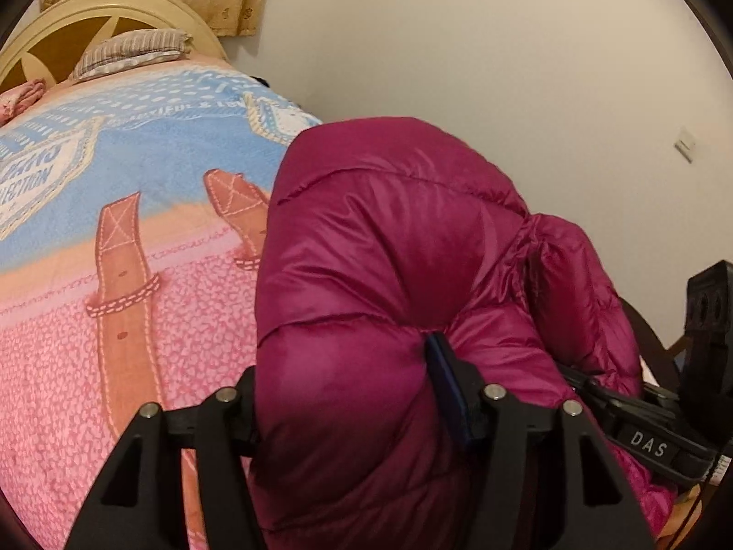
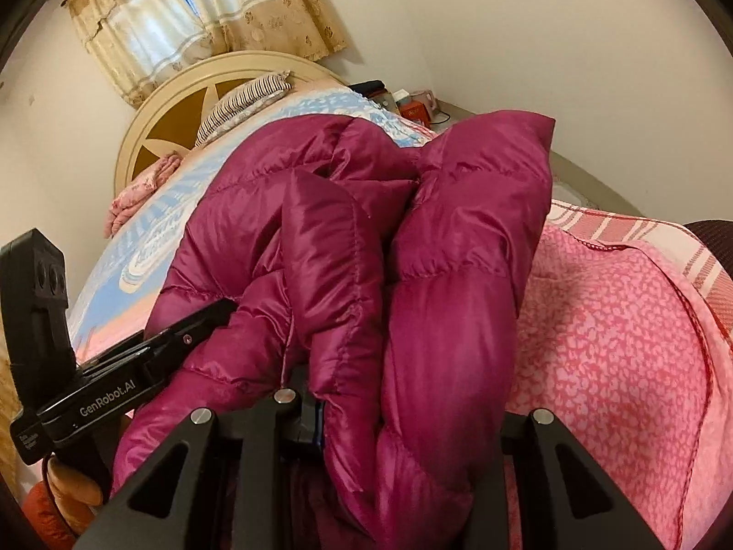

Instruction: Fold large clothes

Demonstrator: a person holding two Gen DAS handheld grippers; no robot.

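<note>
A magenta quilted down jacket (image 1: 389, 252) is bunched up and held above the bed. My left gripper (image 1: 348, 394) is shut on a thick fold of the jacket, which bulges between its jaws and hides the fingertips. My right gripper (image 2: 403, 412) is shut on another puffy fold of the same jacket (image 2: 366, 238). The right gripper shows at the right edge of the left wrist view (image 1: 650, 440). The left gripper shows at the left of the right wrist view (image 2: 137, 366), reaching into the jacket.
The bed carries a pink, orange and blue blanket (image 1: 114, 252) with a striped pillow (image 1: 133, 50) by the cream headboard (image 1: 91, 13). A plain wall (image 1: 504, 46) runs along the bed. A nightstand with small items (image 2: 412, 105) stands beyond it, under curtains (image 2: 183, 23).
</note>
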